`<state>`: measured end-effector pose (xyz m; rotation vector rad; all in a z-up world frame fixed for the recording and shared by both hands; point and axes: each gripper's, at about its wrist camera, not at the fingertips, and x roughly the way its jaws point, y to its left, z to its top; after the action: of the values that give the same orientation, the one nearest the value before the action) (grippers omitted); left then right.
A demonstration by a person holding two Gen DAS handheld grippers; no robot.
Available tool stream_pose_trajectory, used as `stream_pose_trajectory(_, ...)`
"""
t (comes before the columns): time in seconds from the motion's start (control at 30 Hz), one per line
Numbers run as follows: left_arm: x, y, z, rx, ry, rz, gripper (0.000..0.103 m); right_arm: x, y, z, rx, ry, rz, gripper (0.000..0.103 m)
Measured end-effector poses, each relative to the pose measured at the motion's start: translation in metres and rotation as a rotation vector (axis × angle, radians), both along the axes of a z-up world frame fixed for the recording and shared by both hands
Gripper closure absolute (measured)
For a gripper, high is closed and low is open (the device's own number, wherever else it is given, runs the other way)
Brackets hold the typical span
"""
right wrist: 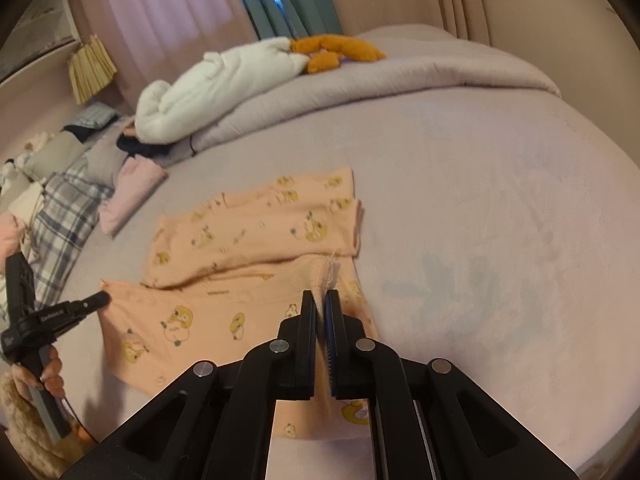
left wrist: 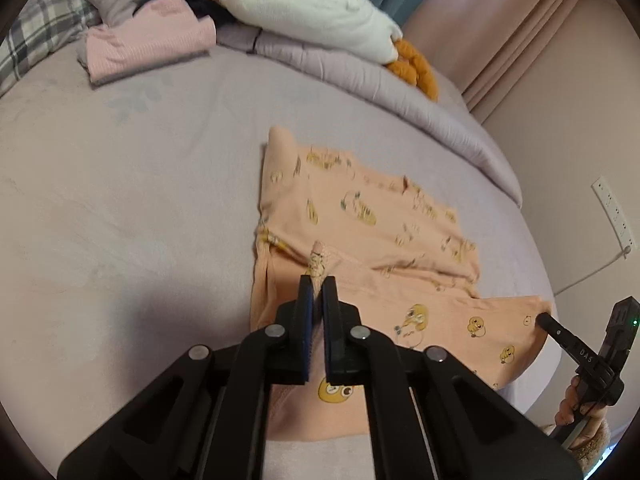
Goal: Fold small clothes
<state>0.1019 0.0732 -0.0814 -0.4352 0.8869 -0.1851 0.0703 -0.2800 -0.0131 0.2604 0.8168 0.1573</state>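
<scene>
A peach garment (left wrist: 360,208) printed with yellow cartoon animals lies partly folded on the lilac bed sheet (left wrist: 120,200). My left gripper (left wrist: 318,282) is shut on a bunched piece of its near edge, which is lifted off the sheet. In the right wrist view my right gripper (right wrist: 320,296) is shut on another pinched-up piece of the same garment (right wrist: 248,236). Each gripper also shows in the other's view, at the cloth's far corner: the right gripper (left wrist: 544,317) and the left gripper (right wrist: 102,299), both held by hands. The near hem hangs between them.
A folded pink garment (left wrist: 148,44) lies at the back left beside a plaid pillow (left wrist: 36,36). A white plush bundle (left wrist: 312,12) and an orange soft toy (left wrist: 416,66) rest on the rolled lilac quilt (left wrist: 400,112). A wall socket (left wrist: 614,212) is on the right.
</scene>
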Motion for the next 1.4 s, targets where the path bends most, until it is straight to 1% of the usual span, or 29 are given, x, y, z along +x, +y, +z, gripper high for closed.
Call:
stream_pose_trajectory(0.07,-0.003,0.002,0.009,-0.02,-0.03,0.004,0.1,0.0,0.0,0.007,-0.004,-0.023,-0.002,0.097)
stream_pose_trajectory(0.17,-0.006,0.003,0.018,-0.032,-0.053,0.014,0.1,0.002,0.001,0.015,-0.004,-0.044,-0.004,0.097)
stream_pose_trajectory(0.37,-0.007,0.004,0.031,-0.031,-0.086,0.018,0.1,0.003,0.004,0.024,-0.013,-0.071,-0.002,0.097)
stream_pose_trajectory(0.53,-0.004,0.008,0.041,-0.045,-0.108,0.033,0.1,0.011,0.002,0.031,-0.007,-0.088,-0.001,0.097)
stream_pose_trajectory(0.6,-0.001,0.007,0.046,-0.028,-0.128,0.043,0.1,0.016,0.001,0.034,-0.007,-0.098,0.0,0.097)
stream_pose_trajectory(0.67,0.003,0.007,0.05,-0.032,-0.139,0.044,0.1,0.023,0.001,0.037,-0.006,-0.106,0.0,0.097)
stream_pose_trajectory(0.93,0.033,0.013,0.059,-0.046,-0.155,0.078,0.101,0.058,0.0,0.041,-0.009,-0.115,0.007,0.097)
stream_pose_trajectory(1.07,0.056,0.016,0.054,-0.039,-0.147,0.085,0.101,0.087,0.003,0.037,-0.03,-0.098,0.009,0.097)
stream_pose_trajectory(1.2,0.083,0.019,0.045,-0.049,-0.118,0.094,0.101,0.114,0.004,0.03,-0.047,-0.072,0.012,0.097)
stream_pose_trajectory(1.4,0.118,0.026,0.036,-0.072,-0.088,0.113,0.101,0.142,0.006,0.02,-0.057,-0.044,0.013,0.097)
